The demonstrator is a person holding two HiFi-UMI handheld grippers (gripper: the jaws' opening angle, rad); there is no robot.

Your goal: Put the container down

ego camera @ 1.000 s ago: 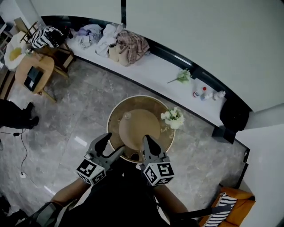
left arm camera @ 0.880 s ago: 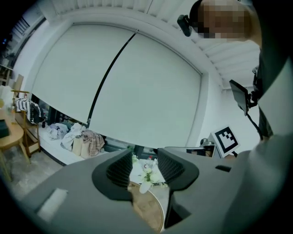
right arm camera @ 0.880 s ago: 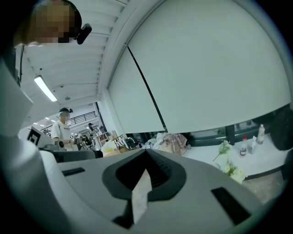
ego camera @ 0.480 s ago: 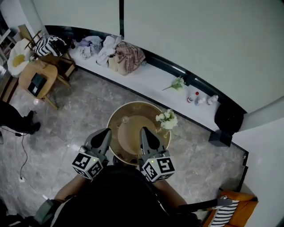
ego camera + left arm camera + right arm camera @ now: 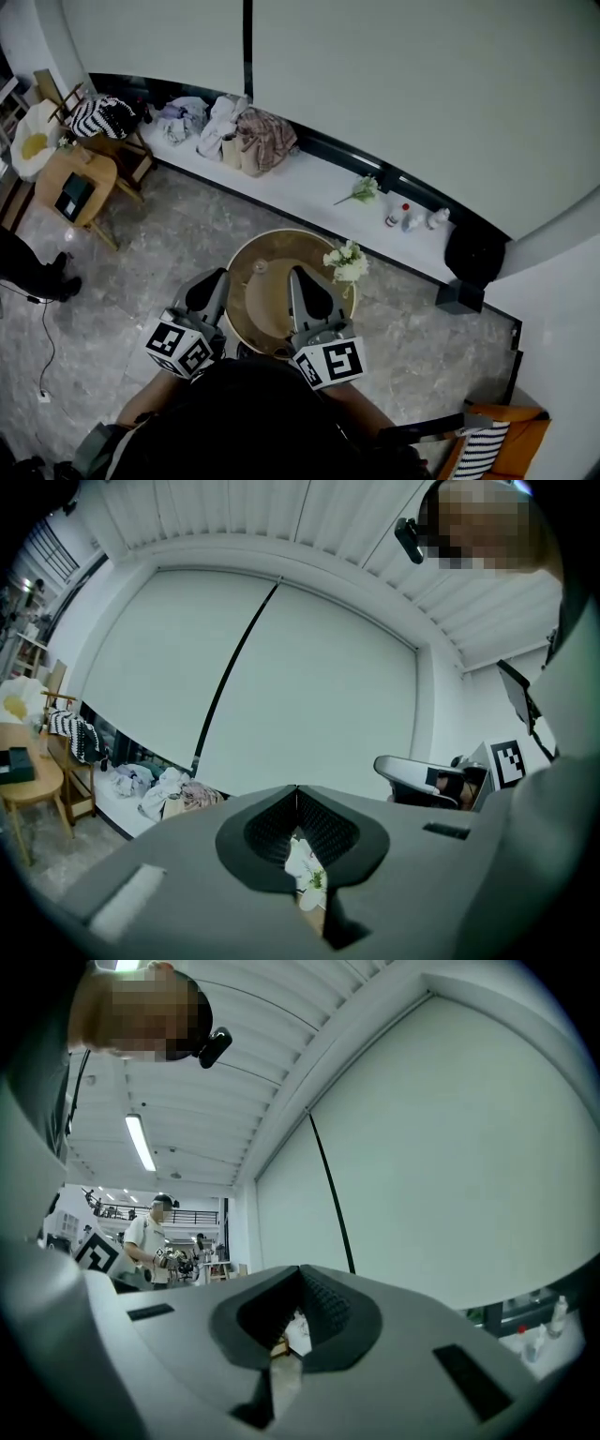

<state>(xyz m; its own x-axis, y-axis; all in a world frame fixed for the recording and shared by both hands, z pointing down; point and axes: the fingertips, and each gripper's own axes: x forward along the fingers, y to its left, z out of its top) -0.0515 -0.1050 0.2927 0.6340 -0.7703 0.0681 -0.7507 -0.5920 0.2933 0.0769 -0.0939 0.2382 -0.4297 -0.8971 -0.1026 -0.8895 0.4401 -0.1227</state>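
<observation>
Wood-toned round table [image 5: 236, 281], seen from above, with the person's two grippers held over its near edge. Left gripper [image 5: 217, 275]: jaws pressed together, tips meeting, nothing between the pads; in its own view only the white flowers [image 5: 345, 262] show through the notch behind the tips. Right gripper [image 5: 295, 272]: jaws likewise closed on nothing. Neither tool holds a container.

The likeliest candidate for the task's thing is the small clear vessel [image 5: 261, 267]. It stands upright on the table top toward the far-left rim, apart from both grippers and from the flowers. Whether it is indeed the container cannot be settled, and the grippers hide the table's near edge.

Handling, as a judgement: the vessel looks like glass or clear plastic, hence light, rigid, smooth and possibly breakable. A grip across its side wall at mid-height, with moderate pressure, would suit.

Writing: each marker cube [image 5: 328, 363] bears black-and-white square codes and no words. Labels on the bottles [image 5: 403, 217] on the white ledge [image 5: 309, 183] are too small to read.
</observation>
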